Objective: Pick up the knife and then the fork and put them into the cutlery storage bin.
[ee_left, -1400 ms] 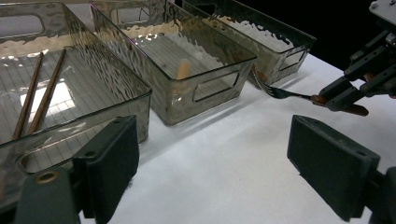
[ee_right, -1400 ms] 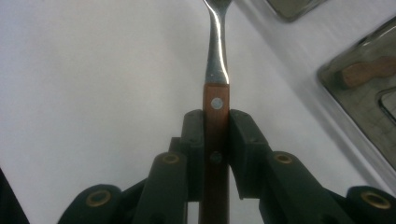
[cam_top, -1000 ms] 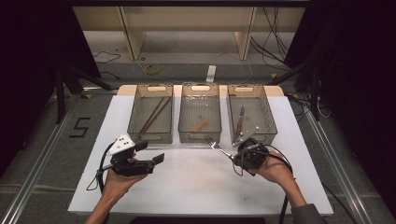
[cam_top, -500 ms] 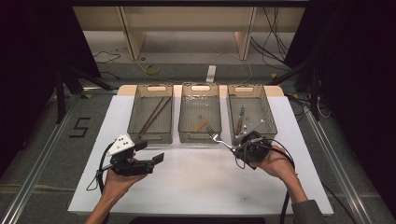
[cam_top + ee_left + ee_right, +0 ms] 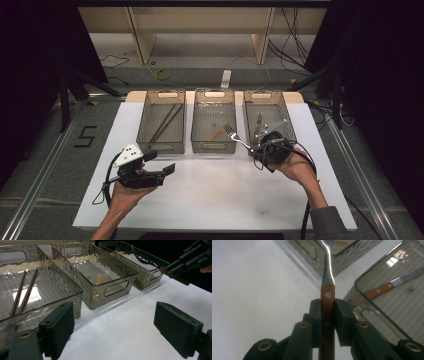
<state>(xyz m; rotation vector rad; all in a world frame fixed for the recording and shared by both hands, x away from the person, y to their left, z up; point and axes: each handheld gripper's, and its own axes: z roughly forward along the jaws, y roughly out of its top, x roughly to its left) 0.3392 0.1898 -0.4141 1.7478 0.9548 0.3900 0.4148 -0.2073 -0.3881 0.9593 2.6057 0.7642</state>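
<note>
The left gripper [image 5: 170,169] hovers spread and empty near the left bin [image 5: 161,146], likely idle. At right, the right gripper [image 5: 327,312] pinches the fork [image 5: 236,136] by its wooden handle, tines over the middle bin [image 5: 213,146], probably for sorting.

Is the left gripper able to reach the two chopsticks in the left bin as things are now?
Probably yes. The left gripper is open and holds nothing, the left bin is open on top, and the chopsticks lie uncovered just ahead of it, though flat on the bottom.
</note>
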